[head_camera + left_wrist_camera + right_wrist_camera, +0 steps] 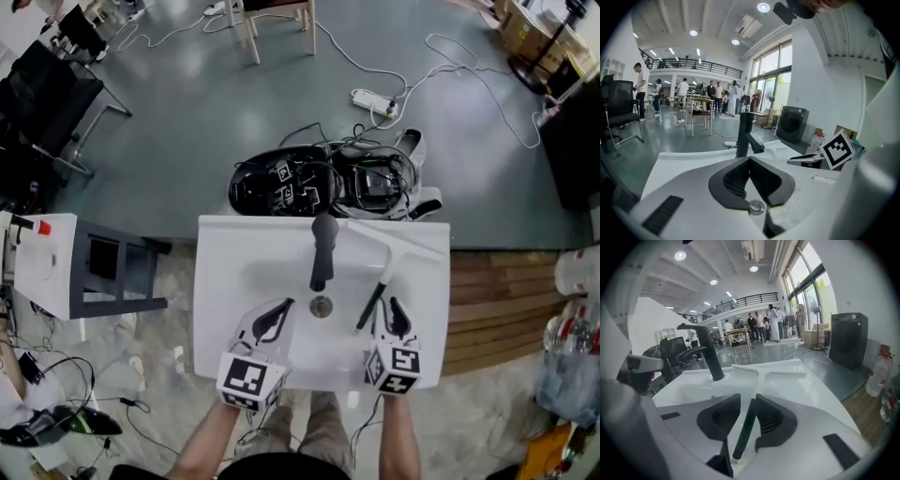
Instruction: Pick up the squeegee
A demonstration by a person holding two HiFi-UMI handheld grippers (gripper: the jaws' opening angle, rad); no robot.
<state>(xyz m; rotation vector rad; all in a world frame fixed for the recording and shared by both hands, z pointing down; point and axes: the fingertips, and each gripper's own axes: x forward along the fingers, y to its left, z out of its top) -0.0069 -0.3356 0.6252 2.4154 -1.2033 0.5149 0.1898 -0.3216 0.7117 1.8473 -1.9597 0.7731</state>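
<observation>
The squeegee lies in the white sink (pixel 225 281), its white blade (pixel 398 239) near the back right rim and its black handle (pixel 371 307) pointing toward me. In the right gripper view the black handle (pixel 744 427) runs between the jaws of my right gripper (pixel 748 395), close against the right pad, with a gap to the left pad; the jaws are open. My left gripper (pixel 284 307) hovers over the basin left of the drain (pixel 322 306), shut and empty, facing the black faucet (pixel 744 133).
The black faucet (pixel 323 251) stands at the sink's back middle. Behind the sink a black bag with tangled cables (pixel 319 178) lies on the grey floor. A white cabinet (pixel 42 262) stands left, wooden boards (pixel 497 300) right.
</observation>
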